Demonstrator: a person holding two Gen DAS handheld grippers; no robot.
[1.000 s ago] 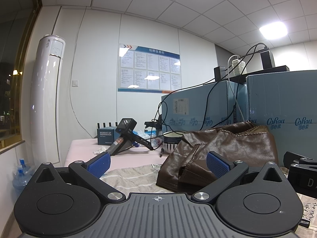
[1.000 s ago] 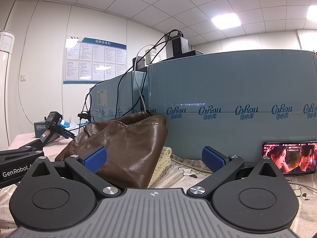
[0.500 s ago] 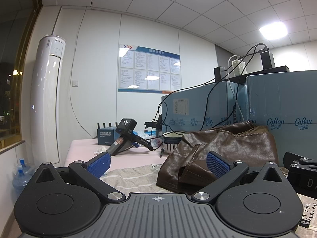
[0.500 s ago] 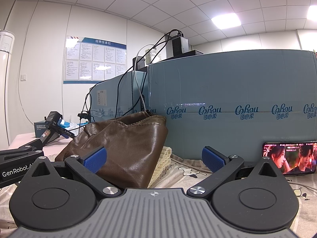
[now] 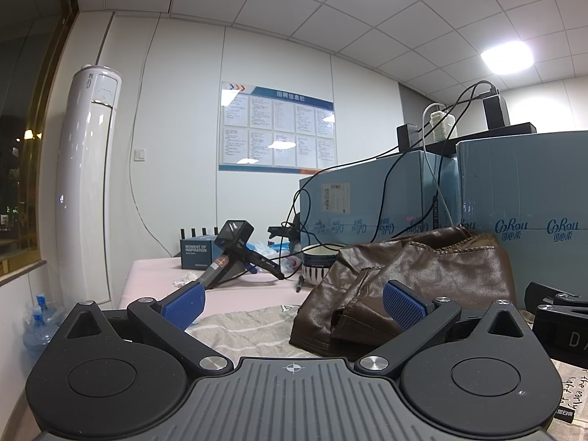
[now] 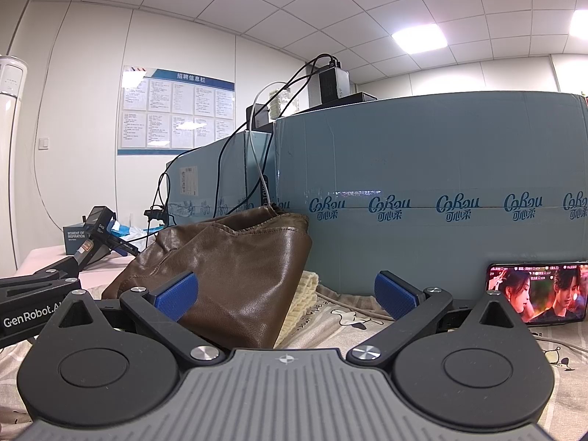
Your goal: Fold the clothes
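Note:
A brown leather-like garment (image 5: 415,275) lies bunched on the patterned bed sheet (image 5: 246,327), against the blue cartons. It also shows in the right wrist view (image 6: 235,272), with a cream knitted piece (image 6: 303,294) under its right edge. My left gripper (image 5: 292,307) is open and empty, low over the sheet, just short of the garment's left side. My right gripper (image 6: 284,296) is open and empty, with the garment in front of its left finger. The left gripper's body (image 6: 33,294) shows at the left of the right wrist view.
Tall blue cartons (image 6: 422,198) with cables (image 5: 382,198) wall off the back. A phone (image 6: 534,294) playing video leans on them at the right. A handheld camera (image 5: 231,253), a striped bowl (image 5: 319,264) and a small box (image 5: 196,253) sit on the pink surface (image 5: 154,272). A standing air conditioner (image 5: 86,183) is left.

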